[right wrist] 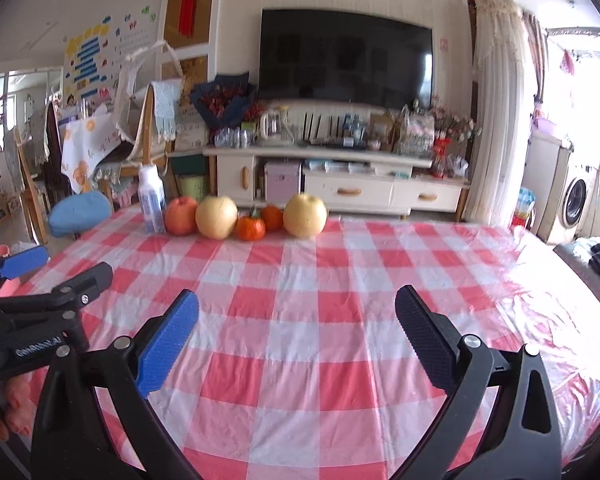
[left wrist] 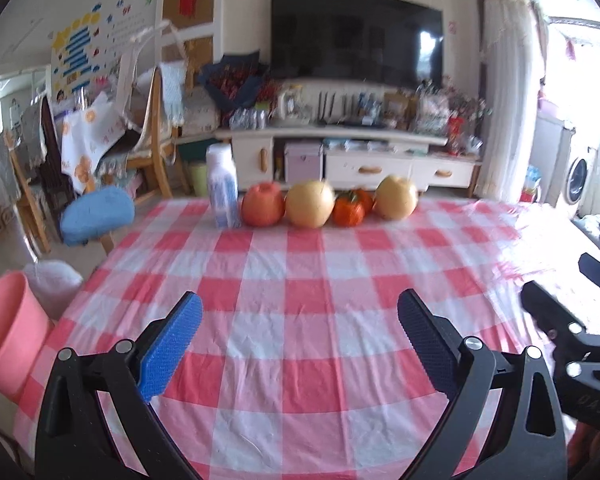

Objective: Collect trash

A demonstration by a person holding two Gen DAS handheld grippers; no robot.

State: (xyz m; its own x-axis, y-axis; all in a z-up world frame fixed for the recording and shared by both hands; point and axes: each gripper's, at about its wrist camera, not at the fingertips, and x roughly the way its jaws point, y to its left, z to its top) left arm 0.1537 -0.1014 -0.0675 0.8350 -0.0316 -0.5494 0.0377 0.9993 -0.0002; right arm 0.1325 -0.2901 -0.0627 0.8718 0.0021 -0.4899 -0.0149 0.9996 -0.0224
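Both grippers, my left gripper [left wrist: 298, 334] and right gripper [right wrist: 296, 332], hung spread wide, the upright white plastic bottle [left wrist: 222, 190] standing far ahead, nearer my left.

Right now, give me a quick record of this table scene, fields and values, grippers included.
surface: table with red and white checked cloth
far edge row, left to right: white bottle, red apple, yellow pear, two small orange fruits, second yellow pear
bottle: upright
left gripper: open, holds nothing
right gripper: open, holds nothing
beside table, left: pink bin
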